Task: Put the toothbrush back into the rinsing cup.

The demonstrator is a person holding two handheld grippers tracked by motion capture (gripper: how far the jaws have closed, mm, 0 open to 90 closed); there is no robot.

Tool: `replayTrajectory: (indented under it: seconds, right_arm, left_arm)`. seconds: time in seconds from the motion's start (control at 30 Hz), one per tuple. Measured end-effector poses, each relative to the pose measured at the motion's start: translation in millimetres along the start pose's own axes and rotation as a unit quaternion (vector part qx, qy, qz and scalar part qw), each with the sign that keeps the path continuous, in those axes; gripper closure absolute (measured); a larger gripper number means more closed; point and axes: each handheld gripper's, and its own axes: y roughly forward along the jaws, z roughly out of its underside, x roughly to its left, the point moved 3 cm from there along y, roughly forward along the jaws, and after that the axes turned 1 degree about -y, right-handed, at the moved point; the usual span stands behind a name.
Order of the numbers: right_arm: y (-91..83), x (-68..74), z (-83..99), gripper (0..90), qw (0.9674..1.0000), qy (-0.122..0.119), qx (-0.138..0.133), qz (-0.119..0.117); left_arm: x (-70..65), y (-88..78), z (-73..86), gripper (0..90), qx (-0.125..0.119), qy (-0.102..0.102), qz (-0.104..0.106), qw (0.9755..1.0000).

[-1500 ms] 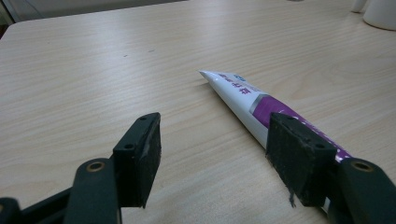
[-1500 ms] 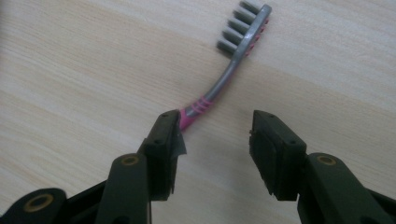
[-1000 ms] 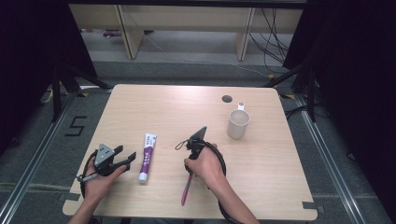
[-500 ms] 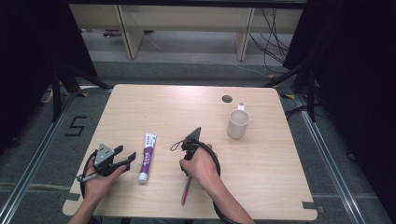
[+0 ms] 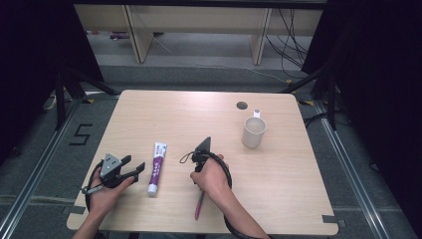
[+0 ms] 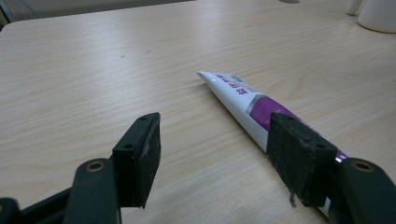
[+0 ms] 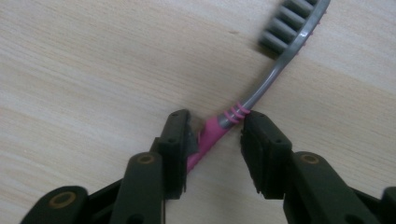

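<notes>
Leftmost, the left tool (image 5: 130,167) rests on the desk (image 5: 298,174), jaws wide, beside the toothpaste tube (image 5: 156,168). Next, the right tool (image 7: 212,144) straddles the toothbrush (image 7: 275,65), jaws narrow but not yet clamped; nothing looks lifted. Farther right, a white cup (image 5: 254,132) waits, seemingly empty.

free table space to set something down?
Bare: the whole far-left stretch beyond the toothpaste, and the near-right corner below the cup. Crowded: the near edge, with left gripper, toothpaste, right gripper straddling the toothbrush.
</notes>
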Motion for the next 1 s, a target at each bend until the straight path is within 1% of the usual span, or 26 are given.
replayTrajectory:
  seconds: [0.03, 0.07, 0.1, 0.17, 0.2, 0.23, 0.27, 0.3, 0.33, 0.4, 0.43, 0.47, 0.5, 0.53, 0.63, 0.67, 0.7, 0.73, 0.8, 0.83, 0.87, 0.9, 0.93, 0.97, 1.0]
  right_arm:
    - [0.3, -0.8, 0.2, 67.3, 1.0, -0.003, -0.006, 0.002]
    - [0.5, -3.0, 0.3, 69.8, 0.9999, -0.015, -0.001, 0.001]
    - [0.8, -3.9, 0.7, 72.6, 0.9999, -0.014, 0.003, 0.004]
    - [1.1, -5.0, 1.2, 76.2, 0.9999, -0.009, 0.003, 0.004]
    - [0.4, -7.3, 1.0, 78.0, 0.9998, -0.019, 0.007, 0.002]
    - [2.4, -12.9, -0.4, 79.4, 0.9986, -0.051, -0.01, 0.005]
    - [0.2, -9.5, 1.1, 80.0, 0.9998, -0.018, 0.011, -0.006]
    - [0.9, -11.0, 0.9, 80.3, 0.9998, -0.018, 0.003, -0.004]
    - [0.3, -11.9, 0.9, 80.3, 0.9998, -0.019, 0.005, -0.006]
    - [1.4, -17.8, -0.7, 80.4, 0.9986, -0.052, -0.01, -0.001]
    - [0.6, -15.0, 0.4, 80.4, 0.9996, -0.026, 0.001, -0.008]
    - [0.7, -15.3, 0.3, 80.4, 0.9996, -0.025, 0.004, -0.009]
    - [0.1, -15.6, 0.1, 80.4, 0.9996, -0.025, 0.008, -0.01]
    - [0.7, -15.6, 0.0, 80.4, 0.9996, -0.025, 0.004, -0.009]
    - [0.6, -15.9, 0.2, 80.7, 0.9995, -0.029, 0.004, -0.013]
    - [0.9, -17.7, -0.2, 80.7, 0.9991, -0.039, 0.001, -0.017]
    - [0.7, -18.2, 0.2, 80.8, 0.9991, -0.037, 0.0, -0.022]
    - [1.2, -20.6, 0.0, 80.8, 0.9986, -0.046, -0.008, -0.024]
    - [-0.4, -24.6, 0.3, 80.9, 0.9978, -0.053, -0.01, -0.038]
    - [-2.2, -25.3, 1.3, 80.9, 0.9981, -0.047, -0.017, -0.036]
    - [-4.7, -26.3, 2.3, 80.9, 0.9983, -0.039, -0.02, -0.039]
    - [-7.3, -28.5, 2.9, 80.9, 0.9977, -0.042, -0.023, -0.048]
    - [-9.7, -30.7, 3.2, 80.9, 0.9975, -0.037, -0.031, -0.051]
    - [-13.1, -33.7, 3.9, 80.9, 0.9969, -0.038, -0.035, -0.058]
    - [-15.4, -38.3, 3.7, 80.9, 0.996, -0.05, -0.052, -0.053]
  left_arm:
    - [-0.2, 0.0, 0.0, 35.2, 0.001, 0.001, 0.0, 1.0]
    - [-0.3, 0.0, 0.0, 35.2, 0.001, 0.003, -0.001, 1.0]
    - [-0.3, -0.6, 0.0, 35.2, 0.004, 0.004, -0.002, 1.0]
    - [-0.4, -0.4, 0.0, 35.2, 0.003, 0.003, -0.003, 1.0]
    - [-0.4, -0.4, 0.0, 35.2, 0.003, 0.003, -0.003, 1.0]
    - [-0.5, -0.4, 0.0, 35.2, 0.004, 0.004, -0.003, 1.0]
    - [-0.6, -0.3, 0.0, 35.2, 0.004, 0.004, -0.002, 1.0]
    - [-0.7, -0.3, 0.0, 35.2, 0.005, 0.005, -0.002, 1.0]
    - [-0.8, -0.1, 0.0, 35.2, 0.004, 0.005, -0.002, 1.0]
    - [-0.7, -0.1, 0.0, 35.2, 0.004, 0.006, -0.002, 1.0]
    - [-0.7, -0.1, 0.0, 35.2, 0.005, 0.005, -0.002, 1.0]
    - [-0.6, -0.2, 0.0, 35.2, 0.005, 0.006, -0.002, 1.0]
    - [-0.6, -0.1, 0.0, 35.3, 0.006, 0.006, -0.001, 1.0]
    - [-0.7, -0.1, 0.0, 35.2, 0.006, 0.006, -0.001, 1.0]
    - [-0.7, -0.2, 0.0, 35.2, 0.006, 0.006, -0.001, 1.0]
    - [-0.7, -0.2, 0.0, 35.2, 0.005, 0.005, -0.001, 1.0]
    - [-0.6, -0.3, 0.0, 35.2, 0.005, 0.005, -0.001, 1.0]
    - [-0.6, -0.3, 0.0, 35.2, 0.005, 0.005, 0.0, 1.0]
    - [-0.6, -0.3, 0.0, 35.2, 0.005, 0.005, -0.001, 1.0]
    - [-0.6, -0.1, 0.0, 35.2, 0.005, 0.005, -0.001, 1.0]
    - [-0.5, -0.2, 0.0, 35.2, 0.006, 0.006, -0.001, 1.0]
    - [-0.6, -0.1, 0.0, 35.2, 0.006, 0.006, -0.002, 1.0]
    - [-0.6, -0.1, 0.0, 35.2, 0.006, 0.006, -0.002, 1.0]
    - [-0.6, -0.1, 0.0, 35.2, 0.006, 0.006, -0.002, 1.0]
    - [-0.5, -0.1, 0.0, 35.2, 0.006, 0.006, -0.002, 1.0]
